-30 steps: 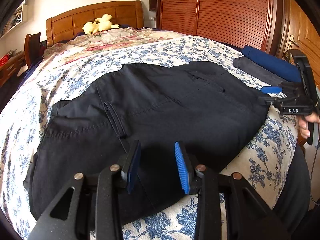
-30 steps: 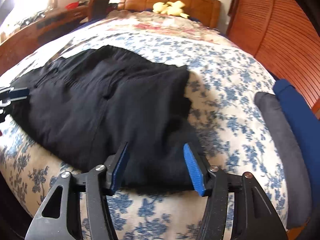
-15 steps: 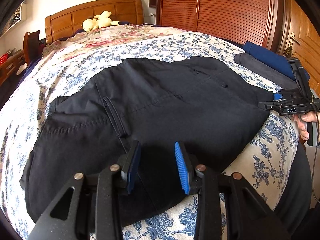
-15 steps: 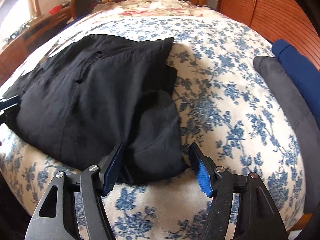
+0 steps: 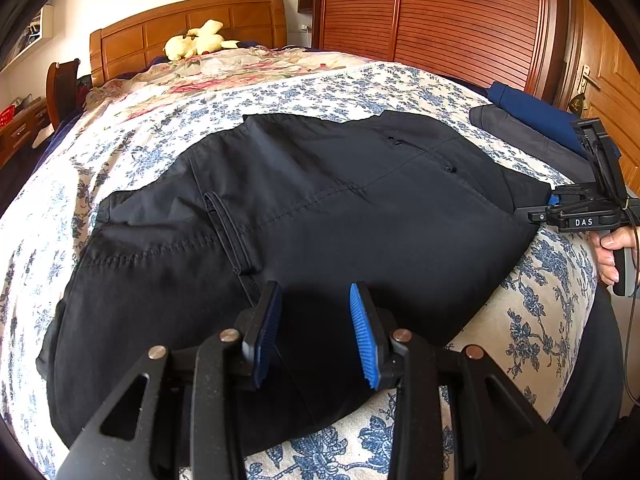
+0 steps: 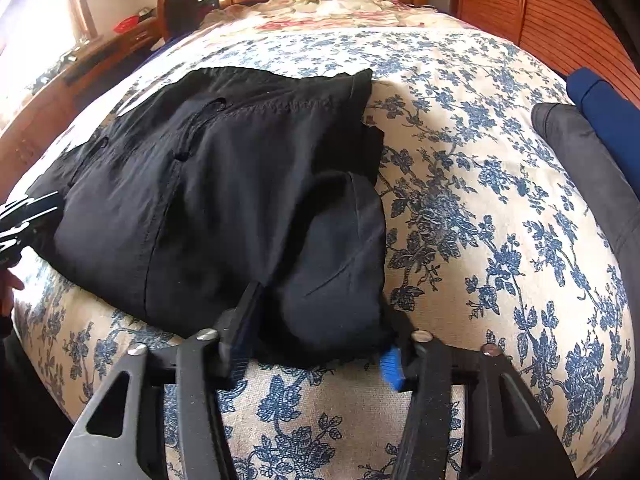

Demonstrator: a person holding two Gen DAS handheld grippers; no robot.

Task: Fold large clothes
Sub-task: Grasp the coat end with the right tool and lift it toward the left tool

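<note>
Black trousers lie folded across the near end of the bed, also in the right wrist view. My left gripper is open, its blue pads just above the trousers' near edge, holding nothing. My right gripper is open, and its fingers straddle the bunched right end of the trousers, low against the bedspread. It also shows from the side in the left wrist view, at the trousers' right edge. The left gripper shows faintly at the left edge of the right wrist view.
The bed has a blue floral bedspread. A grey folded garment and a blue one lie at the bed's right side. A yellow plush toy sits by the wooden headboard. Wooden wardrobe doors stand to the right.
My right gripper has moved forward and down, so its open fingers now straddle the trousers' right end. My left gripper has stayed open over the near edge.
</note>
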